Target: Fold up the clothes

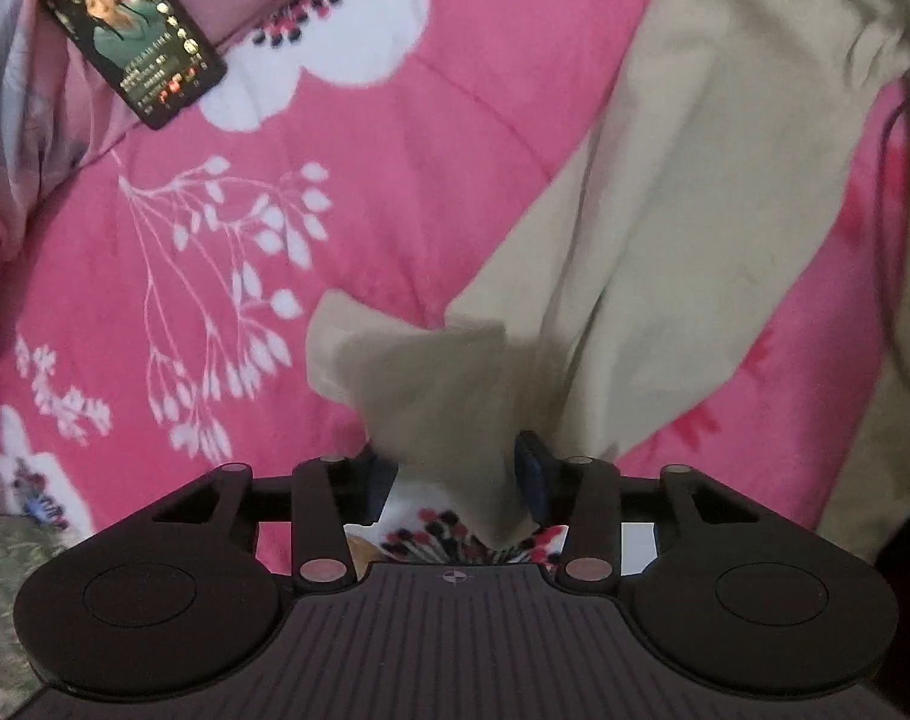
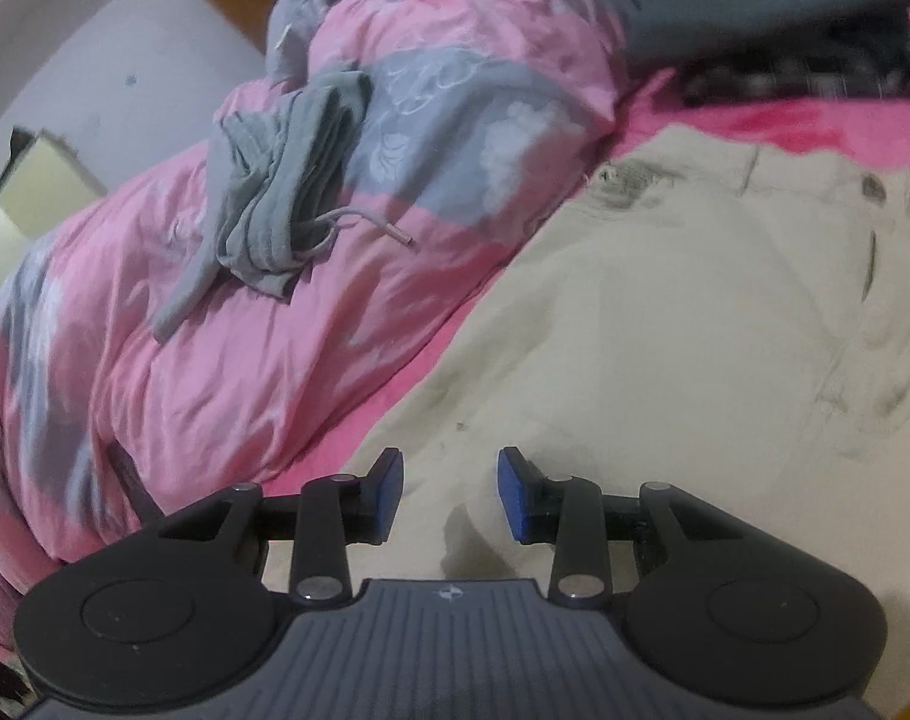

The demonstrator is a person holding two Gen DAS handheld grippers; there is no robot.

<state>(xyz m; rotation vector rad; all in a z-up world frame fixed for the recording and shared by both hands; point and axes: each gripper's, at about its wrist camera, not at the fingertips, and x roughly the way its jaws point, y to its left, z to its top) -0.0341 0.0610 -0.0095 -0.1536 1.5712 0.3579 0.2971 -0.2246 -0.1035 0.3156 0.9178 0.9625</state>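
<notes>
Left gripper (image 1: 457, 480): jaws drawn in on a bunched end of the beige trousers (image 1: 664, 222), the cloth pinched between the blue pads (image 1: 529, 474) and spilling out on both sides of them.
Beige trousers: one leg runs from that pinch away toward the far right of the pink floral bedspread (image 1: 155, 276); in the right wrist view the wider, pocketed part (image 2: 694, 312) lies spread flat across the right half of the bed.
Lift: the gripped end looks raised off the bedspread, its folded tip hanging down between the fingers; how high, I cannot tell.
Right gripper (image 2: 452, 495): jaws spread apart, nothing between them, poised just above the beige cloth. Whether the fingertips (image 2: 389, 483) touch the fabric is not clear.
Phone (image 1: 134, 30): screen lit, lying near the far left corner of the bedspread, well apart from the trousers.
Pink and grey duvet (image 2: 275, 312): heaped along the left side of the bed, bordering the trousers' left edge.
Grey garment (image 2: 287, 198): crumpled on top of the duvet, a drawstring (image 2: 371, 222) trailing out to its right.
Dark pile (image 2: 778, 30): at the far right corner of the bed, blurred.
</notes>
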